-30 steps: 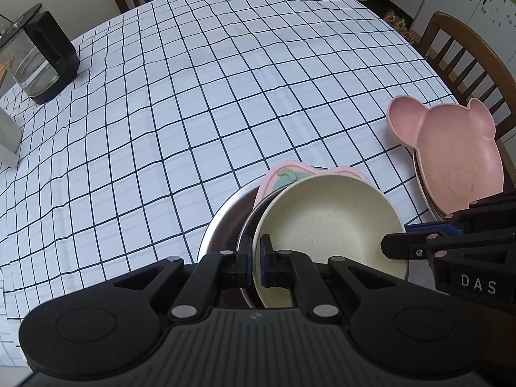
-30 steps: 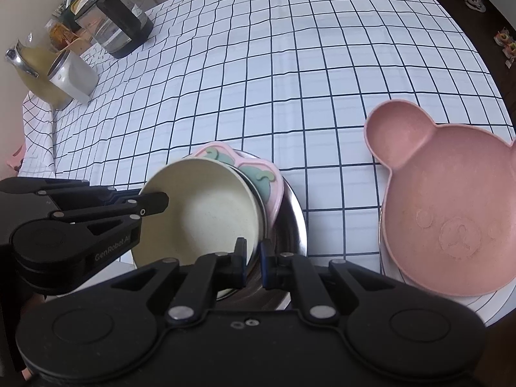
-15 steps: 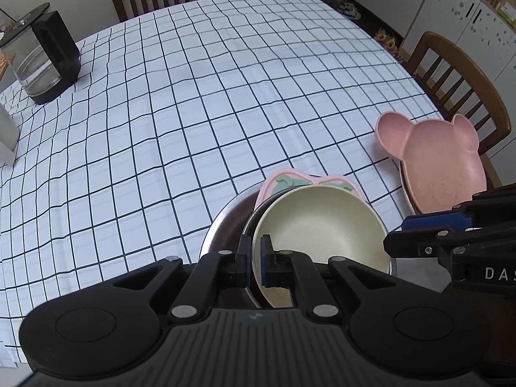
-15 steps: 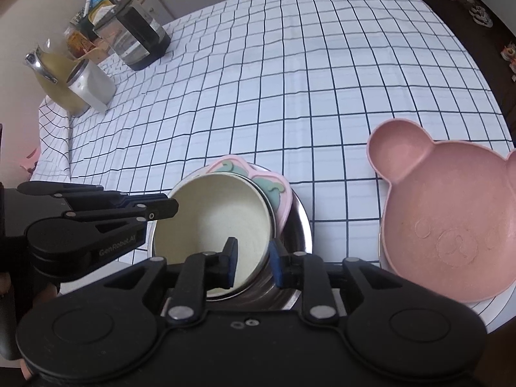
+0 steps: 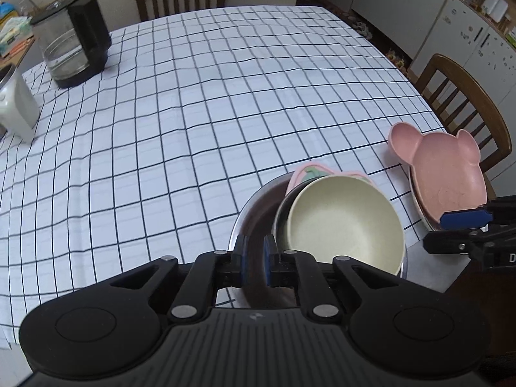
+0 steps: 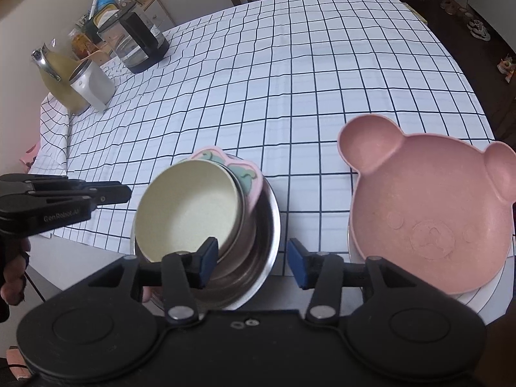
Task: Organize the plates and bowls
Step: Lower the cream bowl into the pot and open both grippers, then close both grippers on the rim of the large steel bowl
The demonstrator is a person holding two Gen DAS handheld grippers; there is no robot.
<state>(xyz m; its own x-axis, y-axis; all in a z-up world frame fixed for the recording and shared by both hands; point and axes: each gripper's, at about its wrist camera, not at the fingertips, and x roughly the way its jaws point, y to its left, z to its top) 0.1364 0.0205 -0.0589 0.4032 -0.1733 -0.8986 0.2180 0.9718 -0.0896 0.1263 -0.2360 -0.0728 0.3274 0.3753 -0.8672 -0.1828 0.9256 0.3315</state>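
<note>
Checked tablecloth (image 5: 200,103), chairs (image 5: 464,96) around; cream bowl (image 6: 188,211) stack at near edge. Left gripper (image 5: 254,266) slightly parted, empty; right gripper (image 6: 251,262) wide, empty.

Pink patterned plate (image 6: 246,174) mostly covered by cream bowl (image 5: 345,222); only far rim shows. White plate (image 6: 483,293) under pink bear dish (image 6: 432,213) visible as thin sliver only. Bear dish right ear cut by frame edge in right wrist view. Right gripper (image 5: 464,222) cropped at left wrist view's edge; lettering truncated. Countertop clutter behind kettle (image 6: 138,42) too small to identify.
</note>
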